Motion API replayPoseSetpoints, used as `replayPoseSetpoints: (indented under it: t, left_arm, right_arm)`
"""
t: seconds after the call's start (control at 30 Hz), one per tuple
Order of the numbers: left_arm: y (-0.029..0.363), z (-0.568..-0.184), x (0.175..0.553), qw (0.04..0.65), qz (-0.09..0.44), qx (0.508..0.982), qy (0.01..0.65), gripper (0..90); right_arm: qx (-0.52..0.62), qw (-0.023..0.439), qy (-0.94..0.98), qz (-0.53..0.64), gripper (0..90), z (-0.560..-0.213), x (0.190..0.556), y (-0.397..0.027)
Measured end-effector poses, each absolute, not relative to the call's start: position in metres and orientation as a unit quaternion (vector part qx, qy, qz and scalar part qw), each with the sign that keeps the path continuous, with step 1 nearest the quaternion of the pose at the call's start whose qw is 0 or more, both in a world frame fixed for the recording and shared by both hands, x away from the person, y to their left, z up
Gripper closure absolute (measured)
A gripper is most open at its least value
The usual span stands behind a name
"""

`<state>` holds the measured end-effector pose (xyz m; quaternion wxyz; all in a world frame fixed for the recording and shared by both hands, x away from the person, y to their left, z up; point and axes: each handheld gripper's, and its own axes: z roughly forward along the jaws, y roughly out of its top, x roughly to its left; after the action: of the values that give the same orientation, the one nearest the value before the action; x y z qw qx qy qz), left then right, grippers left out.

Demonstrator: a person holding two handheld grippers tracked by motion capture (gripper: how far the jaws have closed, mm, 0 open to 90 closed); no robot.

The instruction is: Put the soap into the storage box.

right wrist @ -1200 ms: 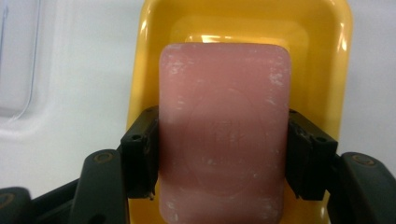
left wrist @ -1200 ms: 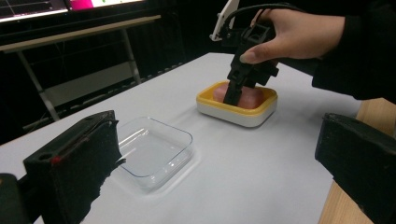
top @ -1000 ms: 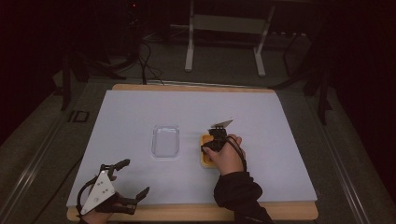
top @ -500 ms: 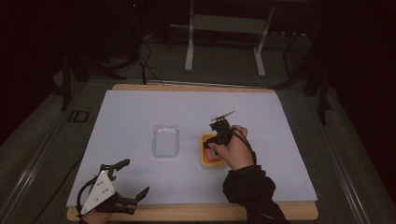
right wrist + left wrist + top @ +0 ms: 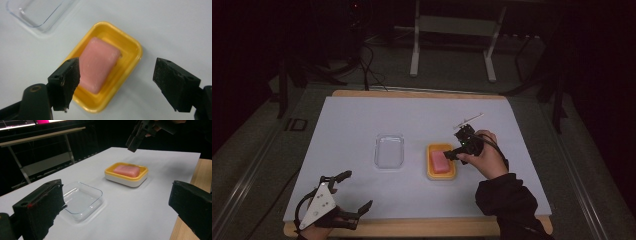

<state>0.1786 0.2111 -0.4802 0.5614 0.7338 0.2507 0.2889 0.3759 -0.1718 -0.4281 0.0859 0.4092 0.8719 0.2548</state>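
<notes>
R hand [image 5: 484, 159] comes in from the near edge, dark sleeve, wrist bent so the right tool [image 5: 453, 153] tips down and left, hanging just above the right rim of the yellow soap dish [image 5: 441, 175]. Its jaws have just been opening; they stand apart w/ nothing between them, and in the right gripper view they straddle the air over the dish. Pink soap bar [image 5: 97, 65] lies flat inside the dish, free of both jaws.

L hand sits low at the near-left corner of the worktop [image 5: 362, 200], left tool [image 5: 357, 197] pointing right-ish across the sheet, jaws wide apart, empty, grey three-cornered plate on top. Cable loops off it.

Clear plastic tray [image 5: 389, 150] lies just left of the dish, near but apart, approx mid-worktop.

Worktop: white sheet over a wooden board, wood showing at near and far edges. Room is dark; pale metal table legs [image 5: 415, 45] stand beyond the far edge, cables on the floor at far left, grey floor either side.
</notes>
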Motion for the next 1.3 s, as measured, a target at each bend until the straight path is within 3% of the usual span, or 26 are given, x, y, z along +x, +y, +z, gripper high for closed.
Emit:
replayPoseSetpoints:
  t: [0.5, 0.77, 1.3]
  left_arm:
    - [0.211, -0.481, 0.178, 0.559, 0.289, 0.736, 0.251, 0.6]
    - [0.211, -0.48, 0.178, 0.559, 0.289, 0.736, 0.251, 0.6]
    - [0.21, -0.48, 0.178, 0.559, 0.288, 0.736, 0.25, 0.6]
  right_arm:
    - [0.394, 0.11, 0.86, 0.304, 24.2, -0.419, 0.358, -0.225]
    - [0.411, 0.097, 0.843, 0.332, 23.2, -0.43, 0.343, -0.249]
    - [0.445, 0.152, 0.815, 0.338, 23.1, -0.461, 0.313, -0.284]
